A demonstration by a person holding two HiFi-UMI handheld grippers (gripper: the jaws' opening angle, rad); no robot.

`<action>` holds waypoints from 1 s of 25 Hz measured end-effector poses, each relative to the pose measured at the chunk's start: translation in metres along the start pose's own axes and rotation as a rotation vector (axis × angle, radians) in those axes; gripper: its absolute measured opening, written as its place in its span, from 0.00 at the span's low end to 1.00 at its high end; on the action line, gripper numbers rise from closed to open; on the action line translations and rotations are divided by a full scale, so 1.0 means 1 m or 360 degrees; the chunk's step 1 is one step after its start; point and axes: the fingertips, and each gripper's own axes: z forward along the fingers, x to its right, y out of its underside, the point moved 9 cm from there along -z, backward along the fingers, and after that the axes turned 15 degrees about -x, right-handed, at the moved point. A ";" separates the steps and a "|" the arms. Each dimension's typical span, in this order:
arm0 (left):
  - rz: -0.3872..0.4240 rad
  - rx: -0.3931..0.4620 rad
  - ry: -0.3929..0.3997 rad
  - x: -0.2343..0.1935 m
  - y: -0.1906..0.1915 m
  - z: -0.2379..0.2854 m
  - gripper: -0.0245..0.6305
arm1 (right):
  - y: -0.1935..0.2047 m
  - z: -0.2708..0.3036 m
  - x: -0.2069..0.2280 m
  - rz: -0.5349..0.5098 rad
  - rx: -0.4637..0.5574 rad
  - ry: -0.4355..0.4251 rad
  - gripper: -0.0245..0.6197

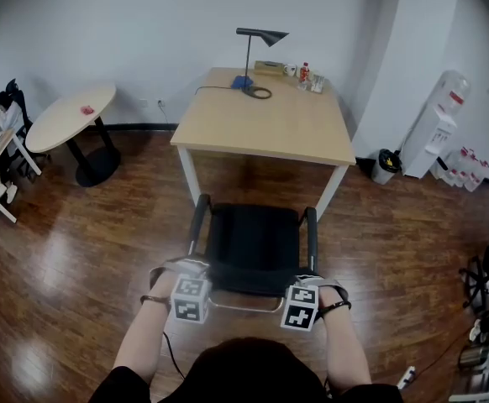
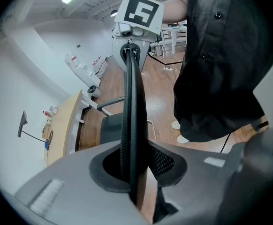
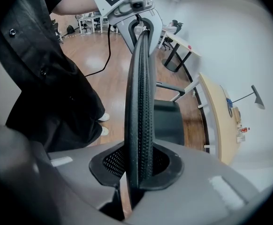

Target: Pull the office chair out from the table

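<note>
The jaws of our left gripper [image 2: 134, 175] are clamped on the top rim [image 2: 131, 111] of the black mesh backrest, which stands edge-on between them. The jaws of our right gripper [image 3: 139, 175] pinch the same rim towards its other end. Both grippers point steeply down. Our left hand [image 1: 167, 277] and right hand [image 1: 328, 292] sit level with each other, with the bare forearms reaching forward and down, roughly parallel.

The black office chair with a chrome frame and padded armrests [image 1: 253, 242] stands on the dark wooden floor [image 1: 85, 250], just before the near edge of the light wooden tabletop [image 1: 270, 124]. Its seat faces the table and its back faces us. The rim's long axis runs left to right between the two grippers, parallel to that near edge.
</note>
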 end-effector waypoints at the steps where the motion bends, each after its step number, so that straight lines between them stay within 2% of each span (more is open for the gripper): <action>1: 0.0001 0.0003 0.0000 0.004 -0.001 -0.001 0.17 | 0.000 -0.001 -0.005 0.0005 -0.0003 -0.0003 0.15; 9: 0.0031 0.0024 -0.0003 0.039 -0.003 -0.014 0.18 | -0.001 -0.009 -0.044 0.0053 -0.0039 -0.0053 0.17; 12: -0.0002 0.0077 -0.0058 0.042 0.000 -0.017 0.19 | -0.003 -0.011 -0.047 0.0125 -0.0034 -0.0007 0.19; 15: -0.0061 0.0164 -0.0226 0.044 0.004 -0.021 0.33 | -0.005 -0.013 -0.049 0.0165 0.0031 0.0149 0.24; 16: -0.0078 0.0194 -0.0280 0.045 0.005 -0.023 0.33 | -0.003 -0.014 -0.051 0.0173 0.0063 0.0207 0.22; 20: -0.0103 0.0186 -0.0456 0.047 0.012 -0.040 0.33 | 0.003 -0.028 -0.058 0.0249 0.0145 0.0463 0.29; 22: -0.0195 0.0208 -0.0539 0.048 0.017 -0.056 0.36 | 0.003 -0.039 -0.064 0.0322 0.0167 0.0599 0.30; 25: -0.0458 0.0387 -0.0671 0.056 0.025 -0.080 0.35 | 0.006 -0.054 -0.078 0.0528 0.0289 0.0764 0.34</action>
